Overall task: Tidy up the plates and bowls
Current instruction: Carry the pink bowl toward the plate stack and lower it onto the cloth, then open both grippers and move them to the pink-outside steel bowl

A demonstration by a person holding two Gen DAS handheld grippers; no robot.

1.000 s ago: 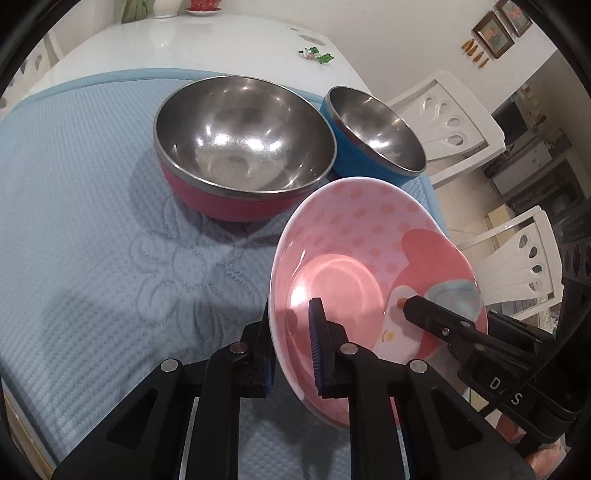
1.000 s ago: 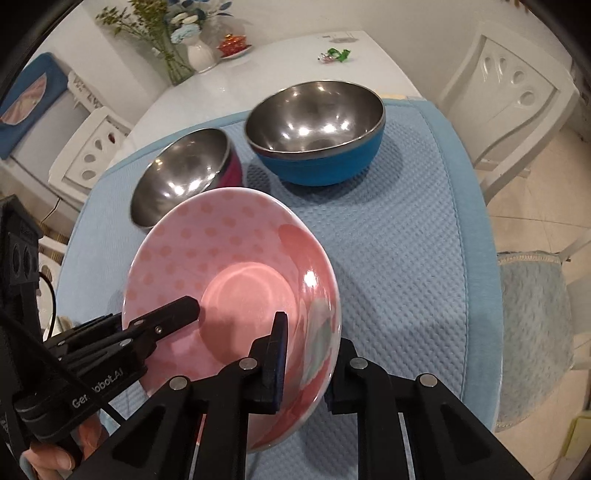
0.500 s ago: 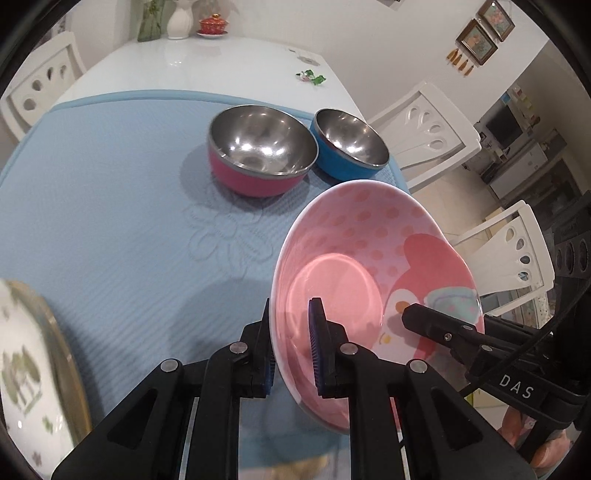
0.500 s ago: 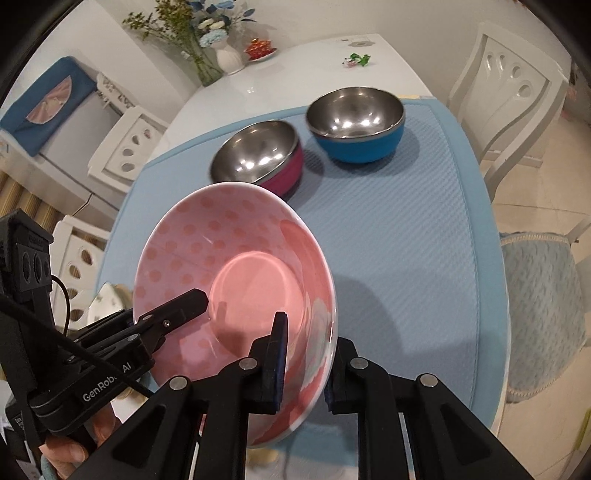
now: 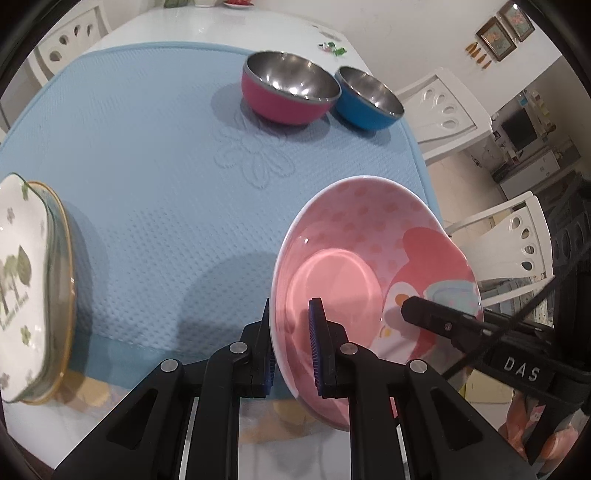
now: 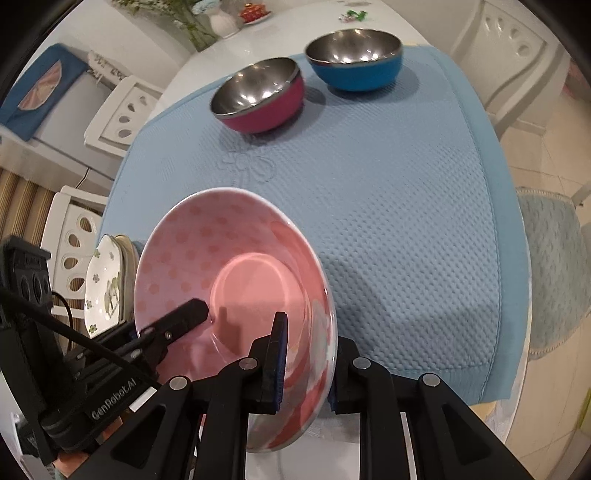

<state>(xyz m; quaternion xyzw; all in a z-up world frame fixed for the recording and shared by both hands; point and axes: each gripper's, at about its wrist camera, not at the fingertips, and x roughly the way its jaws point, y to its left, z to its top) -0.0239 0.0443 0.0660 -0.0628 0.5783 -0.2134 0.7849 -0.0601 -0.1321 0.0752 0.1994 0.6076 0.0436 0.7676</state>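
Note:
Both grippers hold one pink dotted plate (image 5: 362, 258), tilted and lifted above the near edge of the blue mat (image 5: 147, 147). My left gripper (image 5: 291, 343) is shut on its left rim. My right gripper (image 6: 306, 362) is shut on its right rim; the plate also shows in the right wrist view (image 6: 221, 266). A red steel bowl (image 5: 288, 92) and a blue steel bowl (image 5: 365, 99) stand side by side at the far end of the mat. A stack of white floral plates (image 5: 26, 273) sits at the near left.
The mat covers a white table (image 5: 184, 29) with a vase and small items at its far end. White chairs (image 5: 443, 114) stand along the right side, and another chair (image 6: 122, 114) stands at the left.
Both grippers have pulled back and up with the pink plate, away from the two steel bowls. The stack of floral plates has come into view at the left.

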